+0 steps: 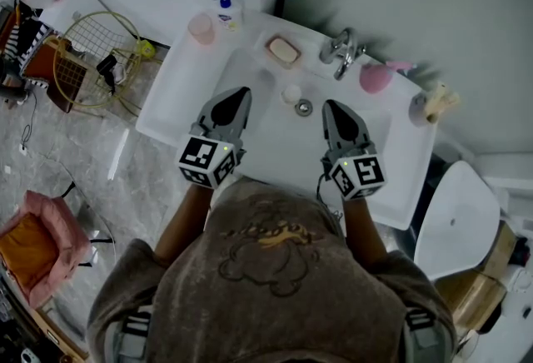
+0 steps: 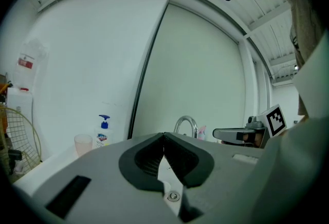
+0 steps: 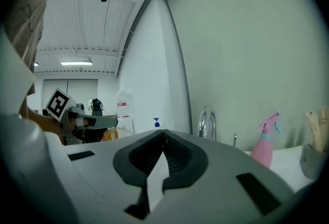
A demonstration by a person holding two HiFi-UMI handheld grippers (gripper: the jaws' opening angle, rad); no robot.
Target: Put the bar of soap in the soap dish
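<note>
White porcelain is catching the light where a person is leaning over a sink (image 1: 179, 99), holding a tool in each hand. The left hand-held gripper (image 1: 240, 95) is hovering above the left half of the basin, its jaws pressed together with nothing between them. The right hand-held gripper (image 1: 331, 107) is hanging over the right half, near the drain (image 1: 304, 108), its jaws likewise closed tight and empty. The bar of soap (image 1: 283, 49) is lying in the soap dish (image 1: 269, 42) on the sink's back rim, just left of the tap (image 1: 341, 49) and well apart from both tools. A small pale round thing (image 1: 291, 93) is sitting in the basin beside the drain. A pink cup (image 1: 201, 28) and a pump bottle (image 1: 225, 7) are standing at the back left corner, and a pink spray bottle (image 1: 376, 77) is sitting right of the tap.
</note>
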